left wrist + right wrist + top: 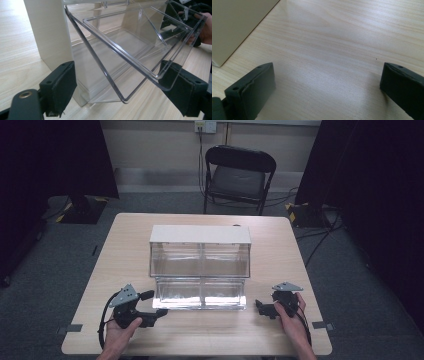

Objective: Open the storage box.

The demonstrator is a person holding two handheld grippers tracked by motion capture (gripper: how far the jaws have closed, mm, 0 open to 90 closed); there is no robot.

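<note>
So both grippers rest near the table's (125, 340) front edge, the left gripper (159, 312) with open jaws around the tilted-out clear drawer's (200, 294) corner, not pressing it. The right gripper (260, 306) stands wide open over bare wood. Behind, the cabinet's (200, 234) upper drawers look shut; the lower one seems left to close.

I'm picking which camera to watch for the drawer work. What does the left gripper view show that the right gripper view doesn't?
Left gripper view alone: the clear plastic drawer tilted open out of the cream cabinet, its front corner lying between the left gripper's jaws, which stand apart without pressing on it; farther off, the person's other hand.

Right gripper view alone: the right gripper, jaws wide apart over bare wood, nothing between them.

Both: the wooden table and a side panel of the cream cabinet.
</note>
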